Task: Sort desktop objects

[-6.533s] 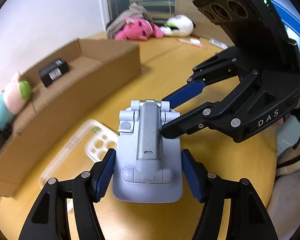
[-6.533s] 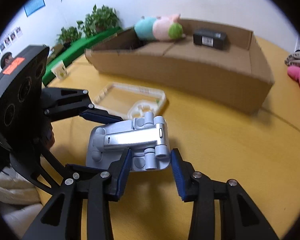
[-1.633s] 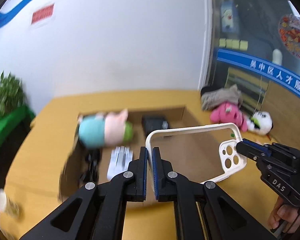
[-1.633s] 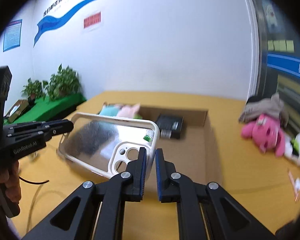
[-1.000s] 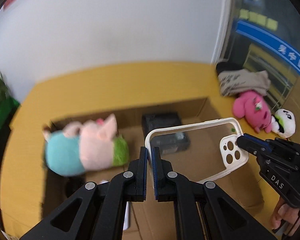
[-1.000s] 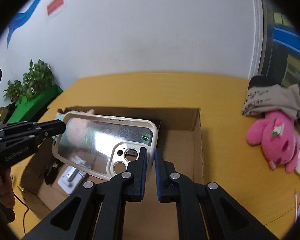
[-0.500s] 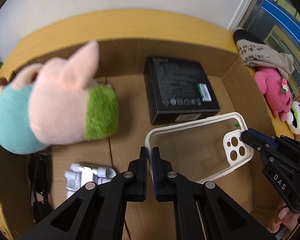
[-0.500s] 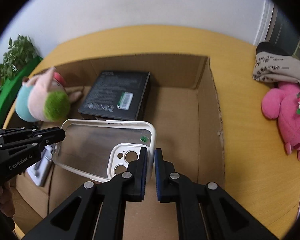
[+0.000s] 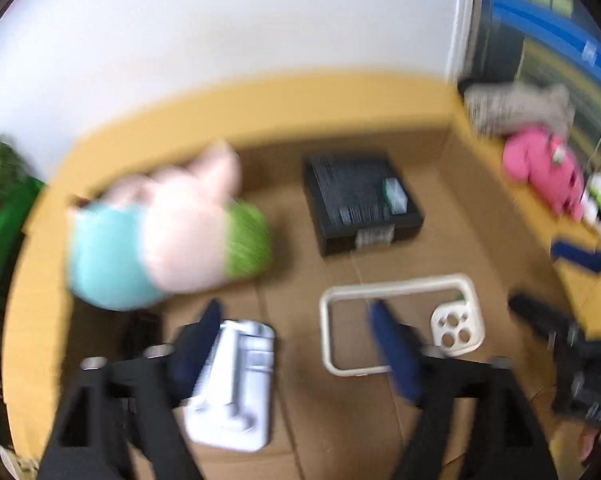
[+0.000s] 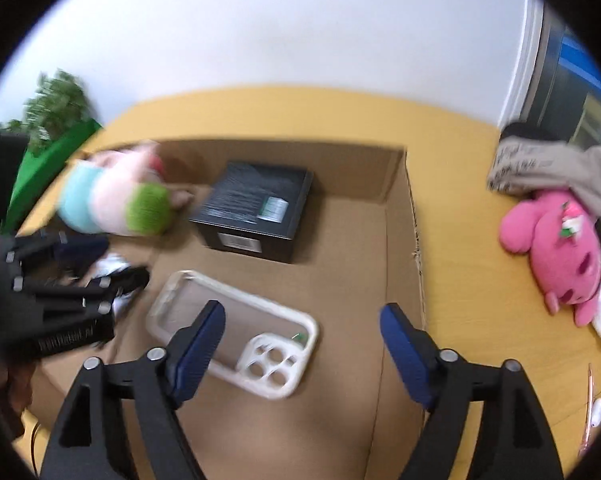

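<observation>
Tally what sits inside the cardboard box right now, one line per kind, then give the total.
Inside the cardboard box:
Plush toy: 1
Black box: 1
Clear phone case: 1
Grey phone stand: 1
Total: 4
A dark item lies by the stand, too blurred to name. Both tools, left and right, are open and empty.

Both views are bright and evenly lit, the white wall glowing without hard glare and only soft shadows falling inside the cardboard box. The left wrist view is heavily smeared by motion: the plush pig, the black box and the left tongs all lose their edges. The right wrist view is sharper at its middle, blurring toward its left side. Fisheye distortion bends the tabletop far edge into an arc, with black vignetting in every corner.
</observation>
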### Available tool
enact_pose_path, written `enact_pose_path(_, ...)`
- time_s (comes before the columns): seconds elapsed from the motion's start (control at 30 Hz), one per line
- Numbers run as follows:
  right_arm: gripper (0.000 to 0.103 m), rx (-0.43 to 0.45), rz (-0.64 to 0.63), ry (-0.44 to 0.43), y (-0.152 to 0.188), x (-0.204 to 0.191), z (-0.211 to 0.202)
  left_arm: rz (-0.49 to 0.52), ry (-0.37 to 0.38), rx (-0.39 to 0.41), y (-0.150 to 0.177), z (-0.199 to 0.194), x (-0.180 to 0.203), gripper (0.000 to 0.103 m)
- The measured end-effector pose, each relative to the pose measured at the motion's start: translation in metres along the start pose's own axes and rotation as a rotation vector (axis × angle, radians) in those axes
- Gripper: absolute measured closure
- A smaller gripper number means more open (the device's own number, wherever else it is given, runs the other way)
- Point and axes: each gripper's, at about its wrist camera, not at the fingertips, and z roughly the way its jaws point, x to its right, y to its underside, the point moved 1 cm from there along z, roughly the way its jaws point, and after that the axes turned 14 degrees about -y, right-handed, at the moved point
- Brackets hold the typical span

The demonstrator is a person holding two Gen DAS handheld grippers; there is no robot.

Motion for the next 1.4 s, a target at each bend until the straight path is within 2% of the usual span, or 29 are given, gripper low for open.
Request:
enact_pose_path(0.07, 0.020, 0.059, -0.024, -0.023, 0.021, -0.019, -0.023, -0.048, -0.013, 0.118, 0.015, -0.040, -0.023, 0.000)
enact_pose_path(0.2, 0.020, 0.136, -0.014, -0.049, 0.072, -0.047, -0.038, -0.153, -0.034, 0.337, 0.068, -0.102, -0.061, 0.000)
enact_pose_path(0.3, 0.020, 0.180, 0.022, -0.040, 0.099, -0.050, -0.031, -0.177, -0.096, 0.410, 0.109, -0.112, -0.070, 0.000)
enact_pose_path(0.43, 0.020, 0.233, 0.039, 0.024, 0.112, -0.048, -0.024, -0.148, -0.185, 0.378, 0.148, -0.089, -0.067, 0.000)
enact_pose_path(0.53, 0.017, 0.253, -0.009, 0.080, 0.114, -0.054, -0.019, -0.181, -0.166, 0.325, 0.162, -0.063, -0.066, 0.000)
enact_pose_path(0.6, 0.016, 0.277, -0.016, 0.082, 0.117, -0.054, -0.020, -0.205, -0.139, 0.298, 0.168, -0.049, -0.064, 0.000)
enact_pose_path(0.7, 0.015, 0.319, -0.035, 0.088, 0.125, -0.055, -0.021, -0.202, -0.117, 0.287, 0.169, -0.042, -0.063, 0.000)
enact_pose_path(0.8, 0.015, 0.323, -0.034, 0.096, 0.125, -0.055, -0.021, -0.208, -0.078, 0.268, 0.167, -0.037, -0.065, 0.000)
enact_pose_path(1.4, 0.015, 0.323, -0.031, 0.094, 0.124, -0.054, -0.021, -0.209, -0.078, 0.266, 0.162, -0.040, -0.064, 0.000)
